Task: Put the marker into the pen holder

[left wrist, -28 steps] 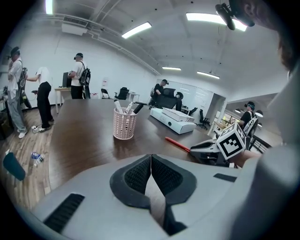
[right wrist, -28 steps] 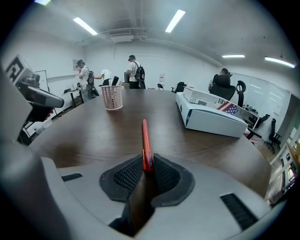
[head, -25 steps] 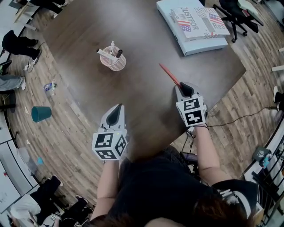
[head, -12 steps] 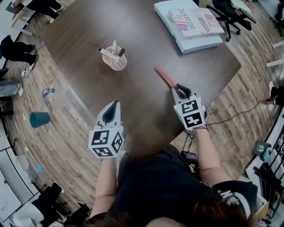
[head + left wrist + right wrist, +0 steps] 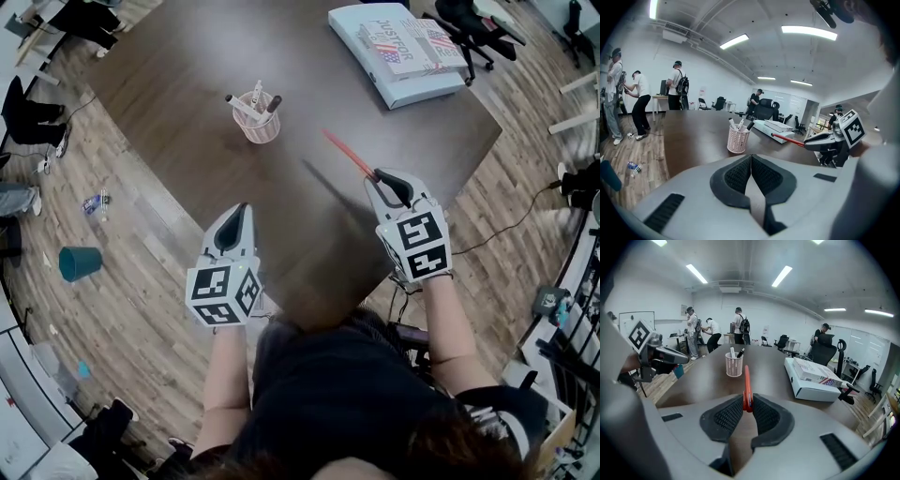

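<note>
A red marker (image 5: 347,153) sticks forward out of my right gripper (image 5: 386,180), whose jaws are shut on its rear end; in the right gripper view the marker (image 5: 747,385) points toward the pen holder (image 5: 734,365). The pink mesh pen holder (image 5: 260,124) stands on the dark table (image 5: 187,66), far and left of the marker tip, with several pens in it. My left gripper (image 5: 232,231) hovers near the table's front edge, jaws shut with nothing between them (image 5: 751,176). From the left gripper view the holder (image 5: 738,139) lies ahead and the right gripper (image 5: 824,140) to the right.
A light blue box (image 5: 405,56) with printed papers on top lies at the table's far right. A teal cup (image 5: 78,263) and litter sit on the wooden floor at left. Office chairs (image 5: 466,21) stand beyond the box. People stand at the room's far side (image 5: 738,329).
The right gripper with the red marker has shifted slightly up and forward; the head view has drifted, so the pen holder sits a little more to the right. The left gripper barely moved.
</note>
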The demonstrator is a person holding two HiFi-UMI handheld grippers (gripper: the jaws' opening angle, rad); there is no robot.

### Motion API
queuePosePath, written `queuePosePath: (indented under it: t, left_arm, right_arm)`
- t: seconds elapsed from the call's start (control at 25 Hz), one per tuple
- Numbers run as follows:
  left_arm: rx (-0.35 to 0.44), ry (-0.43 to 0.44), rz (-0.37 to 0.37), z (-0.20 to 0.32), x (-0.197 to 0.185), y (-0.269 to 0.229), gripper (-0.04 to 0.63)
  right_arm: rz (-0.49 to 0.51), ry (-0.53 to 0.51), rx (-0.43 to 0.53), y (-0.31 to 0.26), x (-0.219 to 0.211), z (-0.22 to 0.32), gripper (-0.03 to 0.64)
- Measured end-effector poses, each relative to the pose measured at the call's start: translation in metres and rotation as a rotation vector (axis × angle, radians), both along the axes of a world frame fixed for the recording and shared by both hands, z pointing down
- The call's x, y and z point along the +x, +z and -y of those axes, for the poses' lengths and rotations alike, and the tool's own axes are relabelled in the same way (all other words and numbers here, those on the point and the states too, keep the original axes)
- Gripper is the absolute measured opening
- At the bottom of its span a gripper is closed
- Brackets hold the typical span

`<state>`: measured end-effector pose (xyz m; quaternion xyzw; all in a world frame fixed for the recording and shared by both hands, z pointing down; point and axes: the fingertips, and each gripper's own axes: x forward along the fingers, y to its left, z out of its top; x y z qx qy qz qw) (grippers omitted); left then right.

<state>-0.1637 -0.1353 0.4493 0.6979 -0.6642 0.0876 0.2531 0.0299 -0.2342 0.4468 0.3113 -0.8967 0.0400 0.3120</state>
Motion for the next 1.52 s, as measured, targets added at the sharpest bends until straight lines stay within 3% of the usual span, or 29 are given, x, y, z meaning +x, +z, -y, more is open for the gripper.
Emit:
queuePosePath:
  t: [0.24, 0.52, 0.96, 1.52]
  left_arm:
    - [0.039, -0.005, -0.011, -0.007, -0.025, -0.011, 0.029]
    - [0.073, 0.005, 0.013, -0.001, -0.048, -0.024, 0.029]
    - [0.085, 0.016, 0.029, 0.009, -0.075, -0.025, 0.029]
    - [0.097, 0.078, 0.060, 0.041, -0.106, -0.027, 0.029]
  right_arm:
    - [0.042, -0.059, 0.069, -0.048, -0.038, -0.017, 0.081]
    - [-0.020, -0.156, 0.114, -0.066, -0.086, -0.014, 0.081]
    - [-0.231, -0.313, 0.065, -0.046, -0.141, 0.017, 0.081]
    - [-0.546, -0.493, 0.051, -0.026, -0.176, 0.040, 0.081]
